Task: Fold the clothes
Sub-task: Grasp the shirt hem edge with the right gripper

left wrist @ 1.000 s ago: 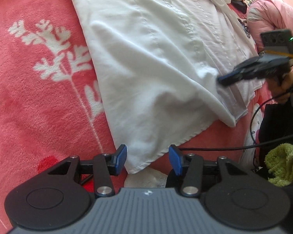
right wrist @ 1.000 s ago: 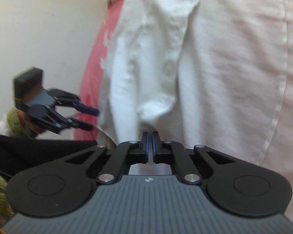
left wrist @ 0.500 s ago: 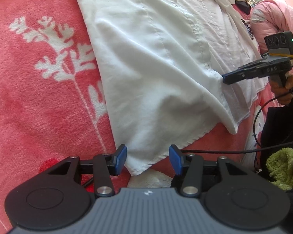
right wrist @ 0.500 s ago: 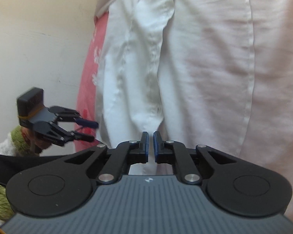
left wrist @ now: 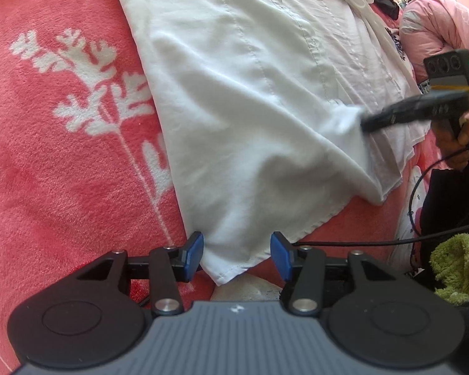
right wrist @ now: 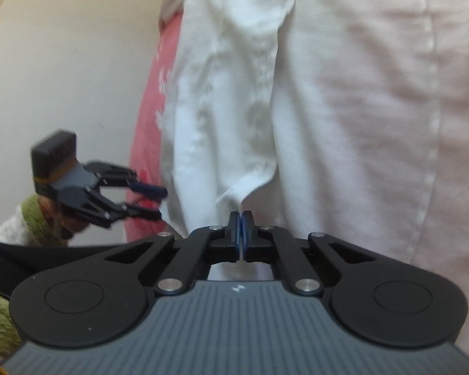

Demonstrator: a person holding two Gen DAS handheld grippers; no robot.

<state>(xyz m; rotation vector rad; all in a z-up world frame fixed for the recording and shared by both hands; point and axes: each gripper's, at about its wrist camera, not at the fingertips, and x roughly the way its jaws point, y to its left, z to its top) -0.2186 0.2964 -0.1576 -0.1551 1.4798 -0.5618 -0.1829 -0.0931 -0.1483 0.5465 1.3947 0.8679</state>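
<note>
Your landmark is the white cotton button-up shirt (left wrist: 250, 100), spread flat on the coral-red fleece blanket with a white leaf print (left wrist: 62, 131); its placket and long axis run away from you, with the hem at your end. Your right gripper (right wrist: 241, 229) has its blue pads pressed together on a small peak of shirt fabric, which shows as a white sliver between them and tents up just past the tips; in the left wrist view that pinch sits on the shirt's right-hand side, a little up from the hem. Your left gripper (left wrist: 236, 254) hangs about half open over the near hem corner, which lies between its fingers (left wrist: 193, 251), but the pads do not press on it, so it holds nothing. I judge the coming move turns on that corner: it lies straight ahead of the left tool and far nearer to it than to your right hand. Close there, and both grips would sit near the hem end, ready to carry it along the shirt's length.
</note>
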